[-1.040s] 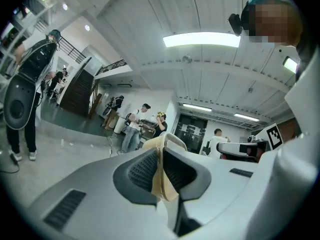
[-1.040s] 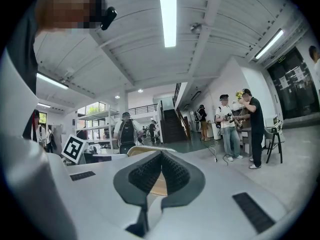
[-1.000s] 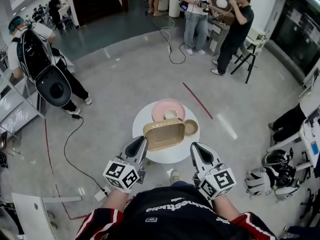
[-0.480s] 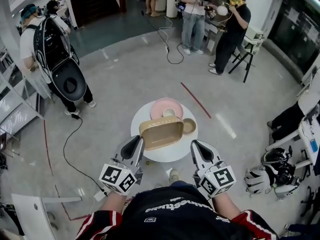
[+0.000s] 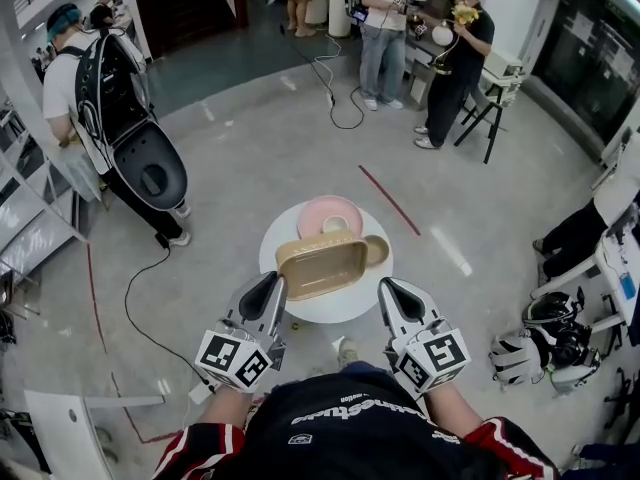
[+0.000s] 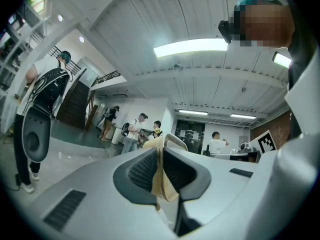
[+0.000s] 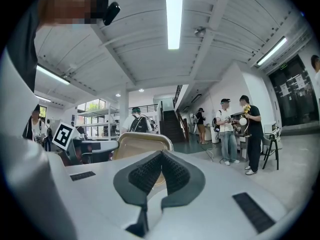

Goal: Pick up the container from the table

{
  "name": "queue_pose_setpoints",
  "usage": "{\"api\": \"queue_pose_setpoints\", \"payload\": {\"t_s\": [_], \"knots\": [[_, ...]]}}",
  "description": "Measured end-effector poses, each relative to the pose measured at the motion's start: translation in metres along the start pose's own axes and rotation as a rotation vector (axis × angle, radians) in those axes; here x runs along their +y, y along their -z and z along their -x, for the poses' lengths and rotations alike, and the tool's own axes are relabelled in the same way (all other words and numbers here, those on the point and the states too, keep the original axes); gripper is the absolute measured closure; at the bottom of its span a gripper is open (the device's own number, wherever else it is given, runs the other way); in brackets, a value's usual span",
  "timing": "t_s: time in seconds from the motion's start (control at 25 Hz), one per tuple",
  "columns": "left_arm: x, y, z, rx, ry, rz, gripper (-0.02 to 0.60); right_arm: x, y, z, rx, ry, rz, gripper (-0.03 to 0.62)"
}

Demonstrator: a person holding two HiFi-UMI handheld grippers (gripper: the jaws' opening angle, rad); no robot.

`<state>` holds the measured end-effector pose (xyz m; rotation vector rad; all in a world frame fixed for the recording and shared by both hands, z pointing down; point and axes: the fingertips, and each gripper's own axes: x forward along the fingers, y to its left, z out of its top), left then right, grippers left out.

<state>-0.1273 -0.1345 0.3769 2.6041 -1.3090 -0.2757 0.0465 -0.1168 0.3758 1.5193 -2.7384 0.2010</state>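
Observation:
A beige rectangular container (image 5: 322, 266) hangs just above the round white table (image 5: 340, 313), held between my two grippers. The left gripper (image 5: 277, 286) is shut on its left rim. In the left gripper view the thin beige rim (image 6: 161, 184) stands clamped between the pads of that gripper (image 6: 160, 169). My right gripper (image 5: 384, 290) is at the container's right end. Its pads (image 7: 172, 171) are closed together there, with the container's rim (image 7: 142, 141) rising just behind them. Both grippers point level.
A pink plate (image 5: 325, 213) with a small cup (image 5: 337, 226) sits on the table behind the container, and a round beige dish (image 5: 377, 250) lies to its right. A person with a black backpack (image 5: 110, 98) stands at the left. Helmets (image 5: 545, 343) lie on the floor at the right.
The container has risen a little with the left gripper and now covers the pink plate's near edge. The person with the backpack has stepped closer at the left.

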Motion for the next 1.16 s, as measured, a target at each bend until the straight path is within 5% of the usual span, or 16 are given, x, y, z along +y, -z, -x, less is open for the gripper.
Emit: {"api": "queue_pose_setpoints", "payload": {"t_s": [1.16], "knots": [[0.009, 0.001, -0.006, 0.002, 0.031, 0.041, 0.526, 0.01, 0.007, -0.011, 0.008, 0.002, 0.02, 0.58]]}}
